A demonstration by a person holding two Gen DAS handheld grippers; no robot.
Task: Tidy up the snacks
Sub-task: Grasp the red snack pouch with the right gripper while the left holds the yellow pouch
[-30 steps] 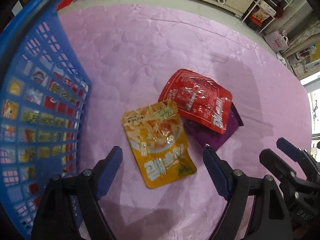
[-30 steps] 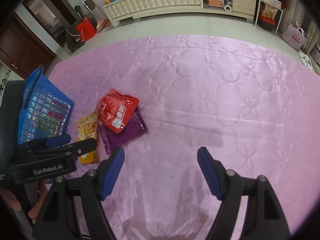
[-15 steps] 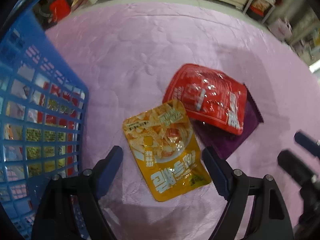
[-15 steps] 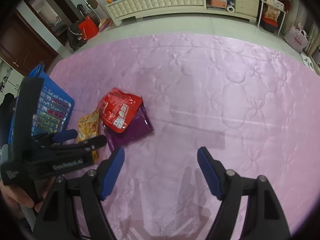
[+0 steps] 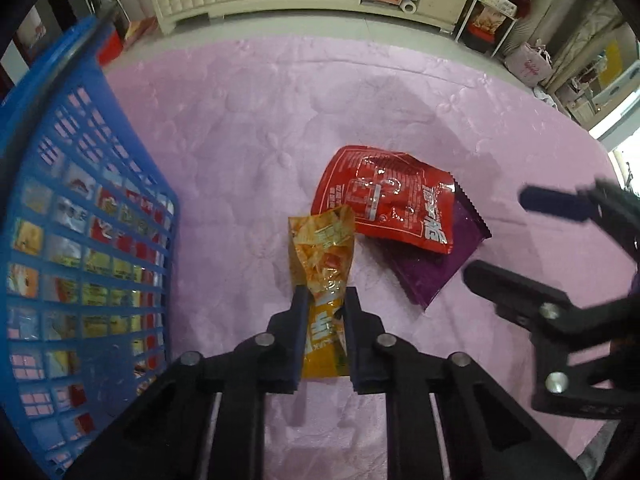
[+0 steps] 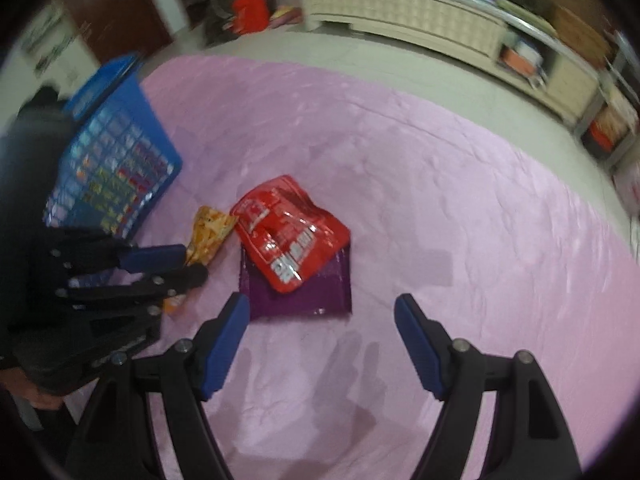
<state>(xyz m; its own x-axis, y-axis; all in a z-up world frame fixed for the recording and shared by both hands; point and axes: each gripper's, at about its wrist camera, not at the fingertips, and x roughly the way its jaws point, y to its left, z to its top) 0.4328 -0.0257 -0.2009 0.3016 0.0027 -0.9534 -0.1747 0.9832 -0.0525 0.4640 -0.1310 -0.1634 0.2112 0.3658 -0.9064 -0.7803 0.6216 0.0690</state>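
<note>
yellow snack pouch (image 5: pixel 326 276) crumpled between the left gripper (image 5: pixel 325 300) jaws, closing on it; red pouch (image 5: pixel 386 198) and purple pouch (image 5: pixel 434 276) just beyond-right, blue basket (image 5: pixel 76 184) left; right gripper (image 6: pixel 320 312) jaws wide, empty, over pink quilt (image 6: pixel 460 220).

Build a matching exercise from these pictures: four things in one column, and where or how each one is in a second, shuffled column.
Things
1. yellow packet
2. red packet
3. purple packet
4. blue basket

States
a. partly under another packet
b. pinched between the left gripper's closing jaws
c. holds many snacks
d. lying on top of another packet

Pairs: 1-b, 2-d, 3-a, 4-c
</note>
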